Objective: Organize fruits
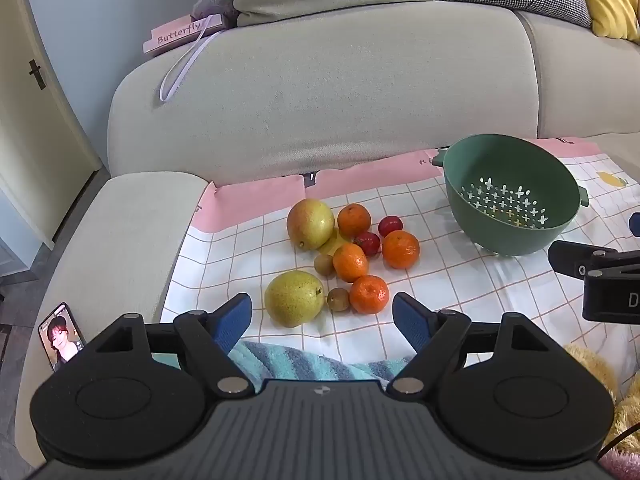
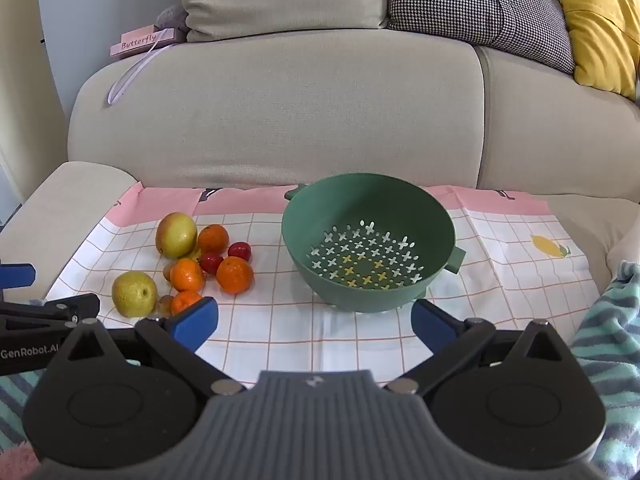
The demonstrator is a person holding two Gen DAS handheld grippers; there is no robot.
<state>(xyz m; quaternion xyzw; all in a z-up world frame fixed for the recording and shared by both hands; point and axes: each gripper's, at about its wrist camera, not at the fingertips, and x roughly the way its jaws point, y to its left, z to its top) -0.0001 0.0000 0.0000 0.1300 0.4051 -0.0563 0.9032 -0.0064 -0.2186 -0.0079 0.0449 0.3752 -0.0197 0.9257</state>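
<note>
A pile of fruit lies on a checked cloth (image 1: 440, 292): two yellow-green pears (image 1: 294, 298) (image 1: 310, 224), several oranges (image 1: 369, 294), two red plums (image 1: 390, 225) and two small kiwis (image 1: 338, 299). An empty green colander (image 1: 512, 194) stands to the right of them. My left gripper (image 1: 322, 316) is open, just in front of the near pear and orange. My right gripper (image 2: 314, 320) is open and empty, in front of the colander (image 2: 368, 240), with the fruit pile (image 2: 234, 274) to its left.
The cloth lies on a beige sofa seat (image 2: 280, 112) with cushions behind. A phone (image 1: 62, 336) rests on the left armrest. A striped teal towel (image 2: 612, 340) lies at the near edge. A pink "Butterfly" box (image 1: 180, 34) sits on the sofa back.
</note>
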